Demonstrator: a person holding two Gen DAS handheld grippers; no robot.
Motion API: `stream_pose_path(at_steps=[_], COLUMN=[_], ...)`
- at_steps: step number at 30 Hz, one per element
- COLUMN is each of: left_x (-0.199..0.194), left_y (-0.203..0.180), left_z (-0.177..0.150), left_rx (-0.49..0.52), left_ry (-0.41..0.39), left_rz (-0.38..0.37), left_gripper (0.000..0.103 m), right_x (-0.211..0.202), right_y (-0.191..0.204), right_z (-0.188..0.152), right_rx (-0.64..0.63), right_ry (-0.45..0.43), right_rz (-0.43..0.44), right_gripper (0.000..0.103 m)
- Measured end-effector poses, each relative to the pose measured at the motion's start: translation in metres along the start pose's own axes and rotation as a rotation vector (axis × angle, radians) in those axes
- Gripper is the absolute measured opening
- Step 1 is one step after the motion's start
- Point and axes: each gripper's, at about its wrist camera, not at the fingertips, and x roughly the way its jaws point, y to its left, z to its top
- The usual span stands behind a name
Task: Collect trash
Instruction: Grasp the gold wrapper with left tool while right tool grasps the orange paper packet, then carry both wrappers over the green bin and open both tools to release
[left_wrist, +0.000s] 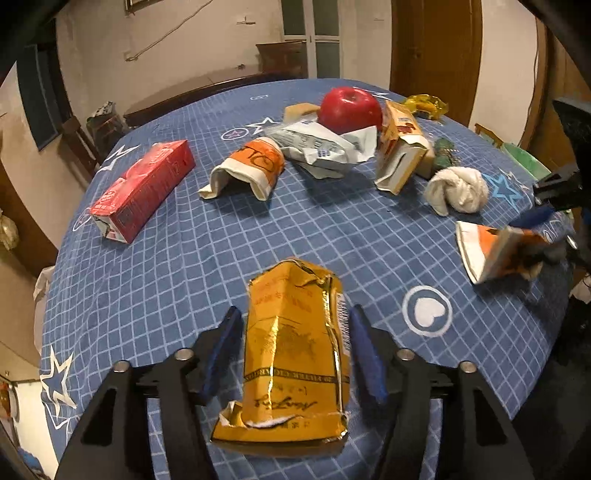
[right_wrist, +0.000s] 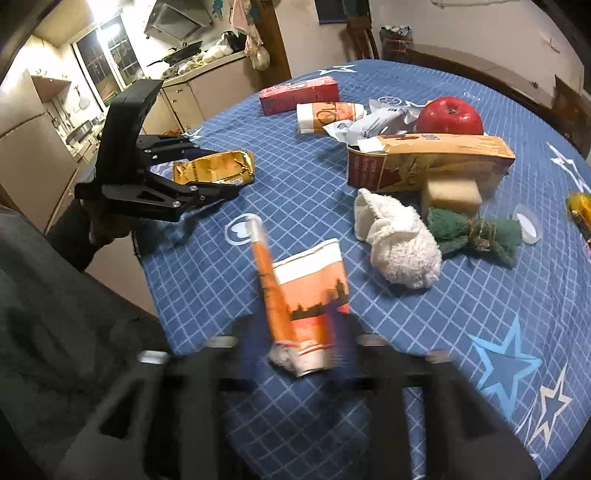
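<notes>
A crumpled gold cigarette pack (left_wrist: 295, 354) lies on the blue checked tablecloth (left_wrist: 207, 251) between the fingers of my left gripper (left_wrist: 293, 350), which is open around it with small gaps on both sides. It also shows in the right wrist view (right_wrist: 214, 168), with the left gripper (right_wrist: 207, 171) around it. My right gripper (right_wrist: 295, 339) is shut on a crushed orange and white paper cup (right_wrist: 310, 306), blurred by motion. That cup shows at the right edge of the left wrist view (left_wrist: 495, 251).
Across the table lie a red carton (left_wrist: 144, 188), an orange paper cup (left_wrist: 251, 166), a white wrapper (left_wrist: 325, 147), a red apple (left_wrist: 349, 109), a brown carton (left_wrist: 400, 147), a white cloth ball (left_wrist: 458, 188), a sponge (right_wrist: 452, 192) and a green scourer (right_wrist: 476, 232).
</notes>
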Motion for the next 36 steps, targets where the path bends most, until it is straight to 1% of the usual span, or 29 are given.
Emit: stream_pose_path(at_steps=[1, 4, 5, 6, 7, 9, 10, 11, 12, 13, 15, 17, 20, 24, 27, 28, 29, 31, 36], left_x=[0.001, -0.001, -0.001, -0.001, -0.002, -0.002, -0.002, -0.003, -0.004, -0.005, -0.007, -0.008, -0.014, -0.029, -0.037, -0.037, -0.038, -0.038, -0.036], left_y=[0.002, 0.000, -0.001, -0.003, -0.005, -0.004, -0.004, -0.004, -0.004, -0.007, -0.014, -0.018, -0.026, -0.044, -0.062, -0.067, -0.074, -0.092, -0.135], left_z=[0.001, 0.001, 0.001, 0.000, -0.001, -0.003, -0.003, -0.004, -0.005, -0.006, -0.008, -0.006, 0.003, 0.029, 0.053, 0.060, 0.069, 0.090, 0.136], left_rx=[-0.002, 0.004, 0.007, 0.013, 0.014, 0.008, 0.005, 0.005, 0.007, 0.016, 0.040, 0.035, 0.037, 0.032, 0.032, 0.033, 0.038, 0.052, 0.088], left_ry=[0.001, 0.004, 0.004, 0.004, 0.000, -0.006, -0.007, -0.012, -0.016, -0.022, -0.036, -0.032, -0.052, -0.102, -0.137, -0.144, -0.156, -0.173, -0.203], left_rz=[-0.001, -0.004, -0.005, -0.004, -0.001, -0.007, -0.012, -0.019, -0.026, -0.027, -0.005, -0.006, 0.014, 0.046, 0.072, 0.076, 0.081, 0.096, 0.091], left_gripper=[0.065, 0.066, 0.066, 0.066, 0.066, 0.066, 0.063, 0.055, 0.051, 0.050, 0.048, 0.047, 0.047, 0.047, 0.047, 0.047, 0.047, 0.047, 0.047], right_x=[-0.001, 0.001, 0.004, 0.006, 0.010, 0.013, 0.013, 0.012, 0.012, 0.012, 0.010, 0.008, -0.005, -0.032, -0.054, -0.060, -0.069, -0.082, -0.127], right_y=[0.001, 0.003, 0.007, 0.008, 0.011, 0.014, 0.014, 0.012, 0.011, 0.011, 0.010, 0.008, 0.004, -0.007, -0.019, -0.023, -0.028, -0.036, -0.060], right_z=[0.000, 0.001, 0.001, 0.000, -0.001, -0.004, -0.005, -0.005, -0.006, -0.007, -0.009, -0.010, -0.014, -0.016, -0.020, -0.022, -0.024, -0.029, -0.044], right_rx=[-0.012, -0.048, -0.069, -0.084, -0.103, -0.122, -0.122, -0.114, -0.106, -0.099, -0.082, -0.059, -0.018, 0.052, 0.123, 0.139, 0.152, 0.186, 0.270], right_ry=[-0.017, -0.023, -0.017, -0.011, 0.001, -0.010, -0.015, -0.019, -0.023, -0.027, -0.045, -0.056, -0.096, -0.179, -0.236, -0.249, -0.266, -0.292, -0.367], right_rz=[0.000, -0.003, -0.013, -0.025, -0.037, -0.051, -0.052, -0.047, -0.043, -0.041, -0.045, -0.044, -0.051, -0.082, -0.126, -0.146, -0.184, -0.215, -0.329], right_gripper=[0.057, 0.057, 0.051, 0.043, 0.040, 0.040, 0.039, 0.039, 0.038, 0.038, 0.037, 0.037, 0.036, 0.036, 0.036, 0.036, 0.036, 0.036, 0.036])
